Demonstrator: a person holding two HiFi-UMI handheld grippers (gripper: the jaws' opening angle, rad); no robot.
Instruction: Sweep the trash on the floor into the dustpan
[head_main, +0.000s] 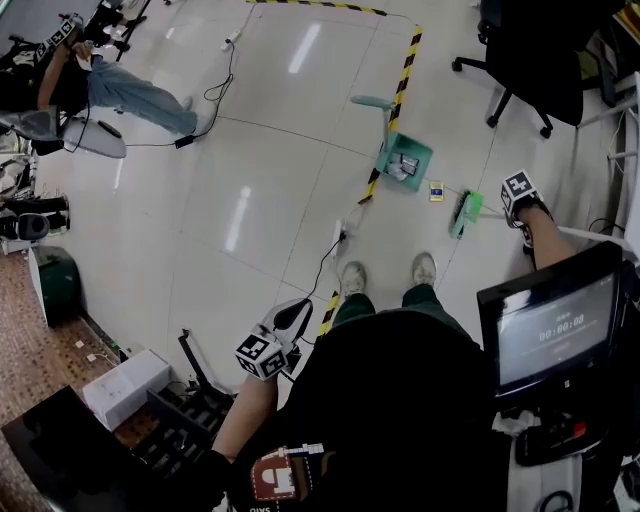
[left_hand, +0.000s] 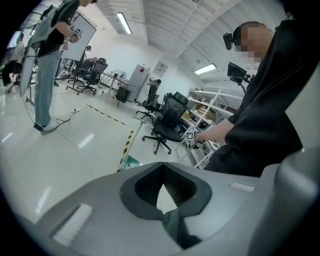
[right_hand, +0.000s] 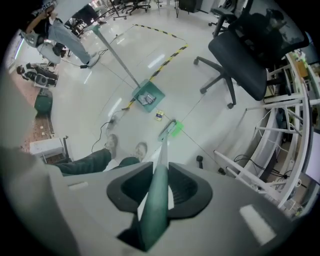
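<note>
Floor shows through the narrow gap in the left gripper (left_hand: 163, 189), whose jaws stand slightly apart with nothing between them. It hangs low at the person's side and tilts upward, probably parked there because this sweeping needs only one tool.

Further right, the teal-green square plastic dustpan (head_main: 421, 150) stands on the pale tiles against the black-and-yellow striped floor tape (head_main: 399, 88). Its long handle rises away from the person and its mouth faces the broom, so a push can carry the trash straight in. Something white and dark lies inside, too small to identify.

A small yellow-and-blue piece of trash (head_main: 436, 190) lies on the floor just beside the pan and between it and the long-handled bright green plastic broom (head_main: 466, 212).

The right gripper (right_hand: 158, 194) has its jaws clamped on the broom's handle, held out to the person's right so that the head sits behind the trash.

From the head view the thin handle is barely traceable, and I cannot tell whether the bristles touch the floor. The person's dark torso hides the tiles underfoot, so any trash lying there is out of sight.
</note>
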